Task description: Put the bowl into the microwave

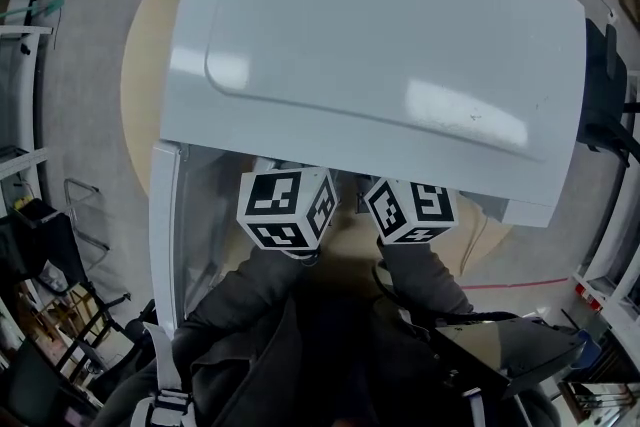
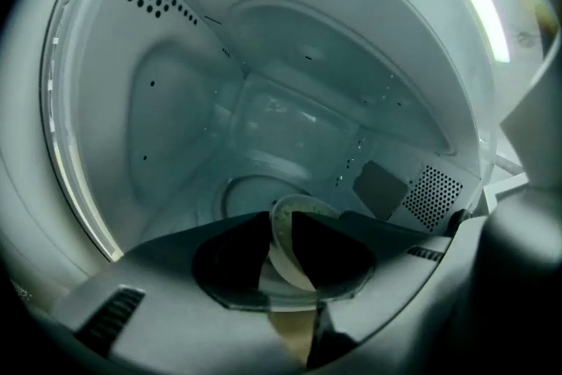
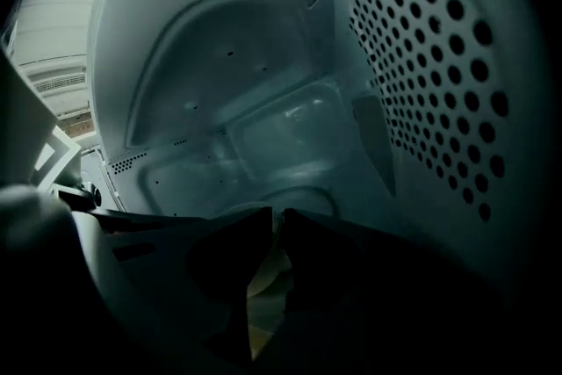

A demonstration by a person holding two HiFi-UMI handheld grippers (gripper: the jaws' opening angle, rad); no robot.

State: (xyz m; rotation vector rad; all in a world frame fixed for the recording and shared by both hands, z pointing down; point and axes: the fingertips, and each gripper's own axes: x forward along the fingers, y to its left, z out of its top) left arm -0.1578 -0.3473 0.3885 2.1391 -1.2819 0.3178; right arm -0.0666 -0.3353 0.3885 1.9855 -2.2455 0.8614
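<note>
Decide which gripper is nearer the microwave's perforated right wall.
Right. The right gripper is close beside the perforated wall; the left gripper sits farther from it, to the left.

The white microwave [image 1: 380, 45] stands on a round tan table [image 1: 145, 45], seen from above. Its door [image 1: 163, 235] is open at the left. The left gripper's marker cube [image 1: 285, 207] and the right gripper's marker cube [image 1: 410, 210] sit side by side at the front opening, above dark sleeves [image 1: 250, 315].

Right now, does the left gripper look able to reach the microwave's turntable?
Probably yes. The door stands open, the left gripper is inside the microwave with its jaws on the bowl rim, and nothing stands between it and the turntable.
</note>
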